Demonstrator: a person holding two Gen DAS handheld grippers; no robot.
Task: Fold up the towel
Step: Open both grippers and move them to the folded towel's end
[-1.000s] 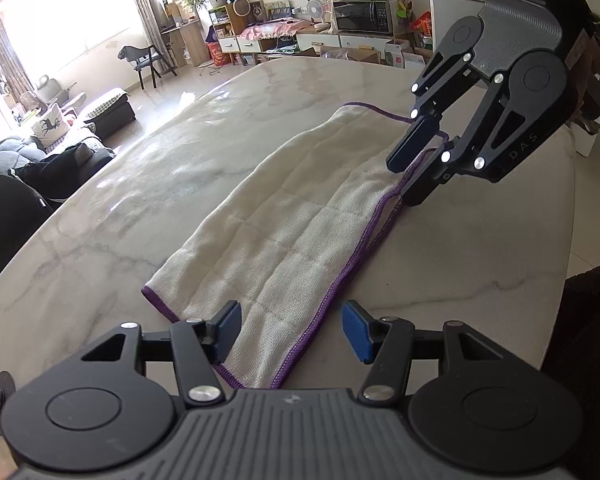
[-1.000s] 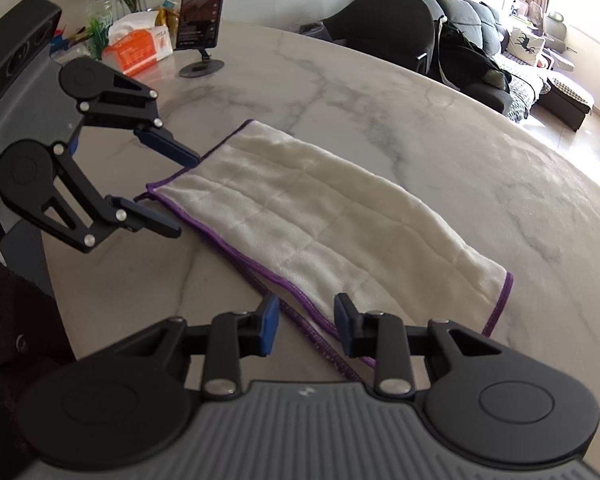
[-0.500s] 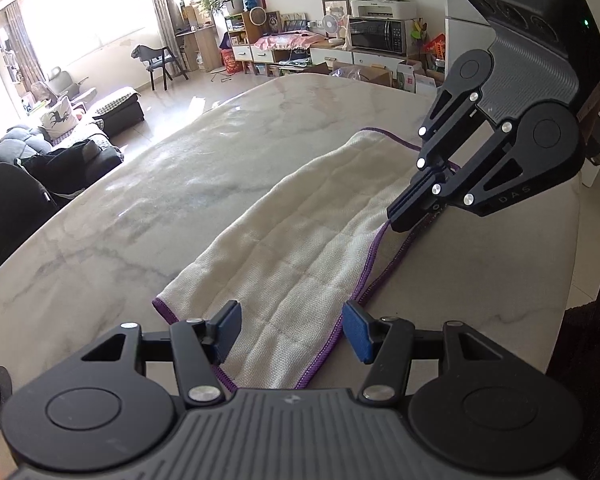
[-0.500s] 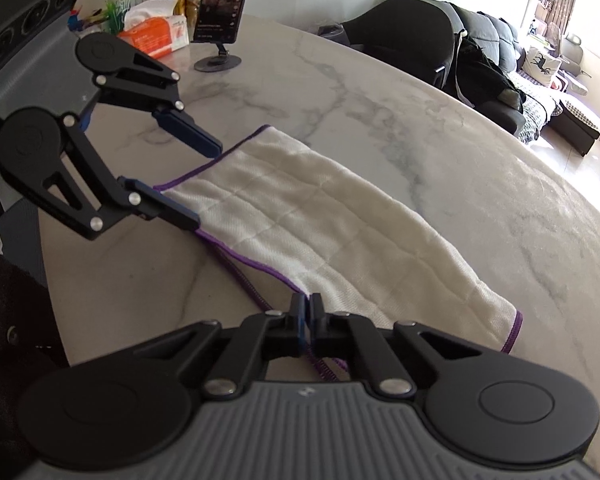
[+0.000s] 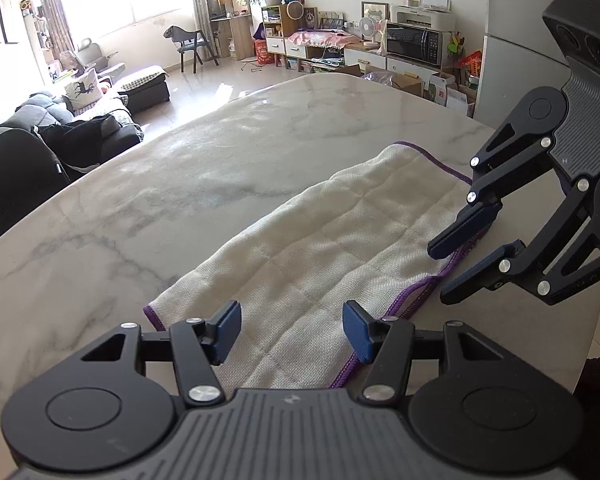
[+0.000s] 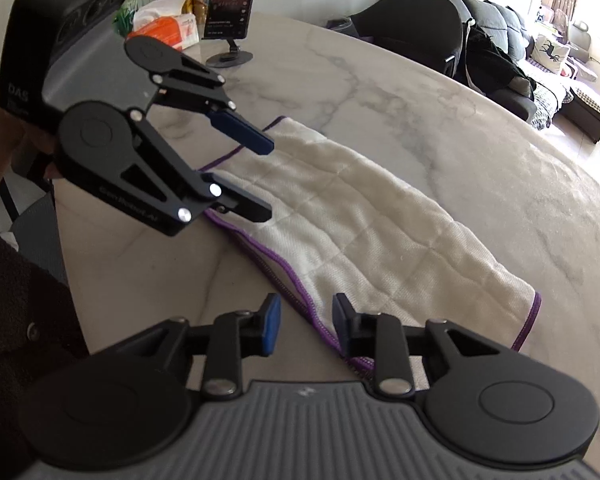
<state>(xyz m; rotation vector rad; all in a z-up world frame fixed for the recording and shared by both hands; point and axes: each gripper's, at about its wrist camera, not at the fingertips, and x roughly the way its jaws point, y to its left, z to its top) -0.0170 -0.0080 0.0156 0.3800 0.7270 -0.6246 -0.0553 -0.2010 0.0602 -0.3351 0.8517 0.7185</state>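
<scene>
The marble tabletop (image 5: 204, 184) carries the towel (image 5: 340, 240), lying folded lengthwise. The left gripper (image 5: 292, 330) hovers over one end, jaws spread; the right gripper (image 6: 306, 326) has just reopened, the purple hem lying loose between its jaws.

A home living room: sofa (image 5: 72, 128), microwave (image 5: 414, 42), marble table (image 5: 220, 184)

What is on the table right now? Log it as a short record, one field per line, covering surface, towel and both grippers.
surface: marble table
towel: white towel with purple edging, lying flat as a long strip
left gripper: open, over one short end of the towel, nothing held
right gripper: open; its jaws have just been opening, with the purple hem between them but not clamped
background: phone on stand, tissue pack
fold: not yet made
</scene>
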